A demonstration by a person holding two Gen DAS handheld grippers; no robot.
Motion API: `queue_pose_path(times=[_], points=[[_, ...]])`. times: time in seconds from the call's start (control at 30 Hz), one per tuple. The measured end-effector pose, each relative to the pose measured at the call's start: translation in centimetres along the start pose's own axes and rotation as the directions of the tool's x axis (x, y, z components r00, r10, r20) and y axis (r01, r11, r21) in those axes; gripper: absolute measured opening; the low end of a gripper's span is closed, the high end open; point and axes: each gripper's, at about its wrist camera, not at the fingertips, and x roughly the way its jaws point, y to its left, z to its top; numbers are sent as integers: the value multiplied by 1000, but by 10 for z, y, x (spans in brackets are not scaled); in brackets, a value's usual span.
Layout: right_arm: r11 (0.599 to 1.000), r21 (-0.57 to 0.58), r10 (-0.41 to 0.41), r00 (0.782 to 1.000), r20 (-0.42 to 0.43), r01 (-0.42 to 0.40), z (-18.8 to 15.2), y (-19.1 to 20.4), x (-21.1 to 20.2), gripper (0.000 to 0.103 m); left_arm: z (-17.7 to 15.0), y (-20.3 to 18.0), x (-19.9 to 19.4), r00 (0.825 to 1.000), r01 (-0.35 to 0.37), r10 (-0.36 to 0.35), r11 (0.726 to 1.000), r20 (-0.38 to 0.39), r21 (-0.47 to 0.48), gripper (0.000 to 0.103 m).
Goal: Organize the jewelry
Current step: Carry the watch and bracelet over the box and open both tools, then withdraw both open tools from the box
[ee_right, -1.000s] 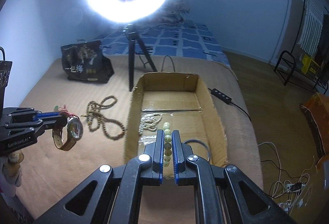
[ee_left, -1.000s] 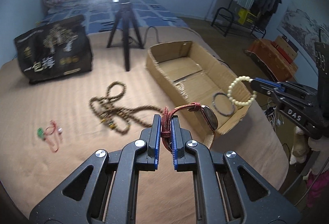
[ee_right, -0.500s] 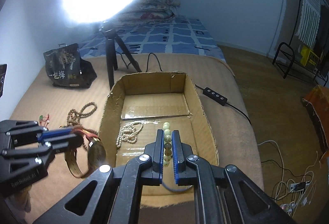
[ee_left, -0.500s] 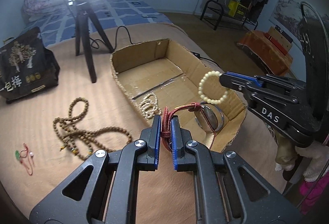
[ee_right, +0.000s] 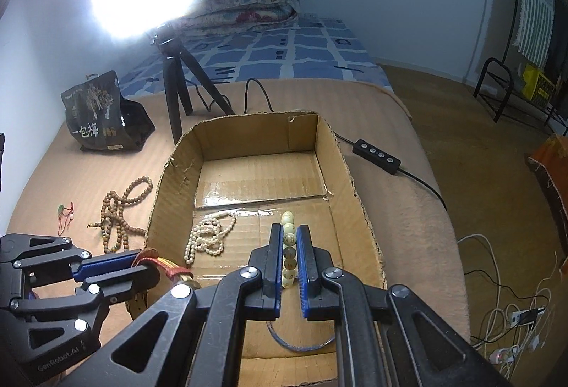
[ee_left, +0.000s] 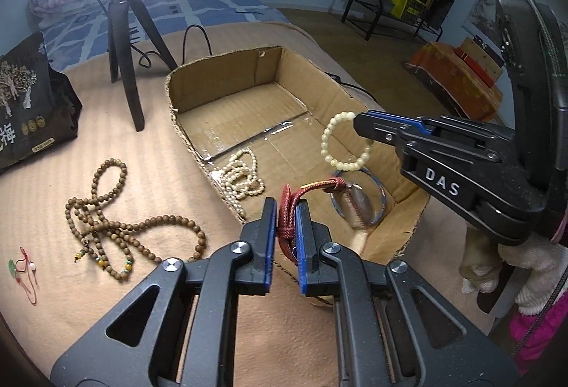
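1. My left hand-held gripper (ee_left: 287,215) is clamped on the red woven strap of a watch (ee_left: 349,200); the watch face hangs blurred just past the fingertips, over the near end of the cardboard box (ee_left: 220,82).
2. My right hand-held gripper (ee_right: 287,257) is closed on a pale bead bracelet (ee_right: 288,245). In the left wrist view that bracelet (ee_left: 346,145) dangles as a loop from its tips at about 2 o'clock, above the box floor.
3. Inside the box I see a cream bead necklace (ee_right: 207,236) heaped against the left wall, at 10 o'clock from the right gripper's tips, and a thin bluish bangle (ee_left: 358,197) lying flat near the near wall.
4. The bangle sits below the hanging bracelet and behind the watch in the left view; I cannot tell whether the watch touches it.
5. On the tan bedcover (ee_left: 106,145), outside the box's left wall, a long brown bead necklace (ee_left: 117,227) lies in loose loops at 9 o'clock from my left gripper.
6. Farther left, near the frame's edge, lies a small red cord charm (ee_left: 25,275).
7. A black tripod (ee_right: 177,92) stands beyond the box at 11 o'clock, with a dark printed bag (ee_right: 103,114) to its left and a cable remote (ee_right: 376,156) at the box's right.
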Motion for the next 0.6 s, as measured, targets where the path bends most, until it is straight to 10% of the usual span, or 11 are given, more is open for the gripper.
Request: queue_pose_path(times=[0.3, 0.6], points=[[999, 16, -39, 999, 28, 38, 1, -2, -5, 47, 0, -3, -9, 1000, -7, 7, 1000, 16, 16, 19], [998, 17, -55, 998, 41, 54, 0, 1, -17, 53, -7, -2, -21, 1000, -22, 21, 999, 20, 29, 19]])
